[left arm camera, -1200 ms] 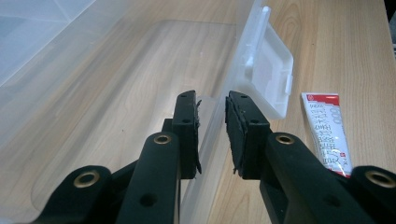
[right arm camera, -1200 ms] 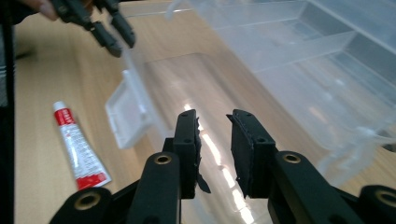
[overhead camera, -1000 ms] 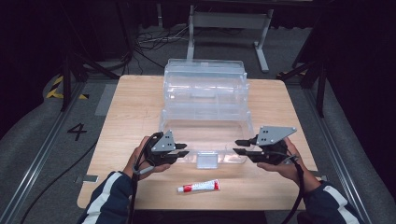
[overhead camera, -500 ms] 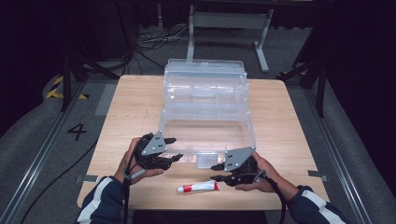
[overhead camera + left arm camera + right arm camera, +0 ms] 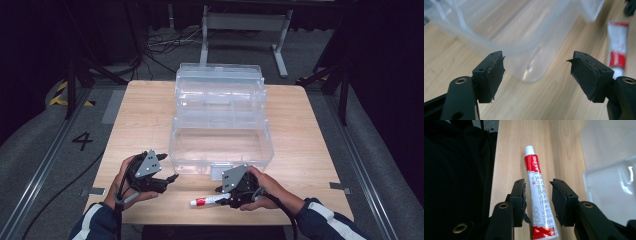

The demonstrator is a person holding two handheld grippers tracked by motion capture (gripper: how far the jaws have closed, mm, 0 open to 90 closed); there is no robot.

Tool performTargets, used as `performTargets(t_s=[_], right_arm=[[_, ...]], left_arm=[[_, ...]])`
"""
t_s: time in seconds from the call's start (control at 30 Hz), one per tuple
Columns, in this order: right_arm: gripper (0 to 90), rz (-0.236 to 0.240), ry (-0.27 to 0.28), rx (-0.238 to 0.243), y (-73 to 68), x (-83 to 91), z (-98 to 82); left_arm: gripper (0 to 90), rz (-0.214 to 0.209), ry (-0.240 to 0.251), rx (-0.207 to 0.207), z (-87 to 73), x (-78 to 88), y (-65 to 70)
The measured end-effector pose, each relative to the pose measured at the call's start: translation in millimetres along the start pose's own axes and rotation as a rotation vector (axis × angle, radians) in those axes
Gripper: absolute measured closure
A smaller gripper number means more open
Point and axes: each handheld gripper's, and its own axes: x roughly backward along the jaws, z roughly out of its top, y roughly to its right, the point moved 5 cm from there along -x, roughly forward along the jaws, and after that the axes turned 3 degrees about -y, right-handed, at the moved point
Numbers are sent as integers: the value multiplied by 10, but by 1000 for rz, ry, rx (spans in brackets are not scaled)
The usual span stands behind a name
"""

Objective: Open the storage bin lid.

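Note:
A red and white tube (image 5: 210, 201) (image 5: 534, 167) lies flat on the wooden table (image 5: 150, 115) near the front edge, cap to the left in the high view. My right gripper (image 5: 223, 192) (image 5: 537, 185) is low over it. Its jaws straddle the tube's lower half with a thin gap on each side and have just been opening. My left gripper (image 5: 170, 178) (image 5: 536, 62) stands open by the front left corner of the clear plastic box (image 5: 220, 167) (image 5: 524, 45). Its jaws have just been opening, with nothing between them.
The clear box stands open in the middle of the table, its lid (image 5: 220, 80) tipped back at the far side and its tray bare. A dark sleeve (image 5: 456, 182) runs beside the tube. Bare wood lies left and right of the box.
My right gripper came left and down from the box's front right corner onto the tube. My left gripper drew back from the box's front wall toward the near left, and its jaws spread.

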Motion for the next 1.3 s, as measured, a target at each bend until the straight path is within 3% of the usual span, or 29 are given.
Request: performTargets(t_s=[0.27, 0.47, 0.73, 1.03, 1.3], right_arm=[[632, 29, -71, 32, -21, -164, 40], [612, 32, -116, 29, -8, -270, 42], [600, 23, -158, 41, 12, -375, 68], [612, 37, -198, 42, 17, -427, 71], [618, 44, -218, 28, 30, -474, 68]], left_arm=[[260, -27, -96, 54, -368, -83, -24], [247, -45, -118, 93, -504, -126, -63], [217, -33, -155, 114, -665, -176, -93], [193, -76, -129, 192, -745, -203, -125], [183, -80, -114, 191, -756, -209, -129]])
